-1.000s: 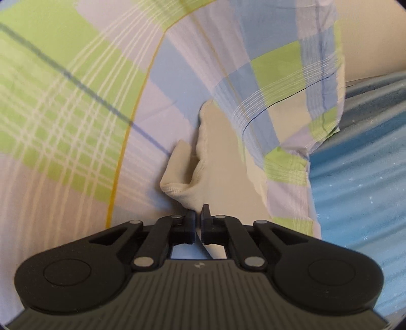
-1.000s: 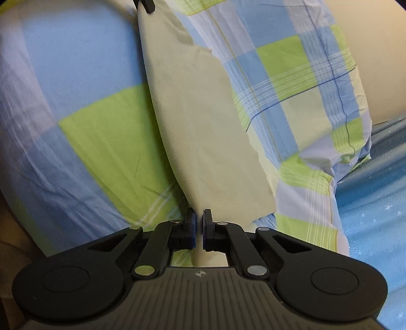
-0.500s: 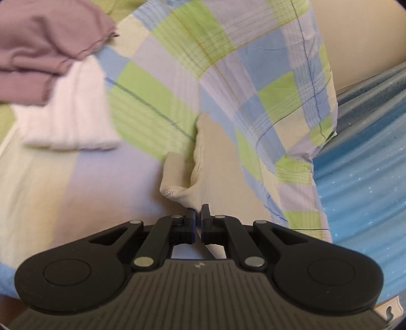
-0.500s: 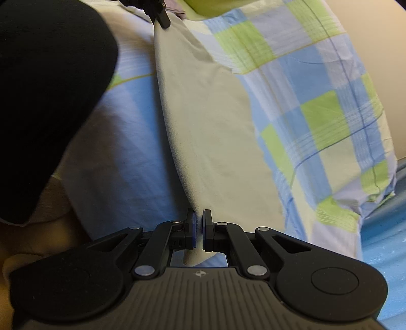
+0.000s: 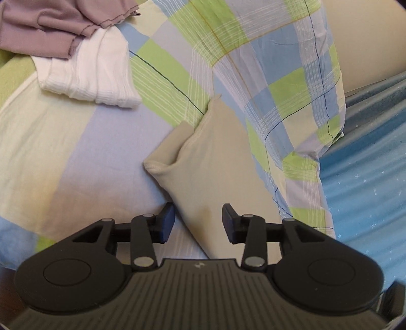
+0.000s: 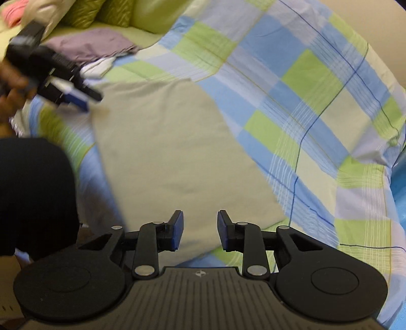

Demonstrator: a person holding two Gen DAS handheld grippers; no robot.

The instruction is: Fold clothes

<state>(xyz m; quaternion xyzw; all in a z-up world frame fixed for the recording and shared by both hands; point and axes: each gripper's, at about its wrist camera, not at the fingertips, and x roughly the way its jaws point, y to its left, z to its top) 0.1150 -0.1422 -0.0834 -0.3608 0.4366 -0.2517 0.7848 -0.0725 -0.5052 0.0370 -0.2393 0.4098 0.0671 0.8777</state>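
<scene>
A beige garment (image 5: 218, 162) lies flat on the checked bedcover (image 5: 177, 76), one corner curled up beside it. My left gripper (image 5: 198, 223) stands open just over its near edge, nothing between the pads. In the right wrist view the same beige garment (image 6: 172, 152) spreads as a smooth rectangle. My right gripper (image 6: 199, 230) is open above its near edge and holds nothing. The left gripper (image 6: 76, 91) also shows there at the far left corner, in a person's hand (image 6: 12, 81).
A folded white garment (image 5: 88, 73) and a mauve one (image 5: 50, 28) lie stacked at the back left. Blue starred bedding (image 5: 368, 190) runs along the right. A dark sleeve (image 6: 33, 193) fills the lower left of the right wrist view. Green cushions (image 6: 101, 12) stand behind.
Both grippers were shut on the beige garment's edges and have opened and let go. The garment, held up before, now lies spread flat on the bedcover.
</scene>
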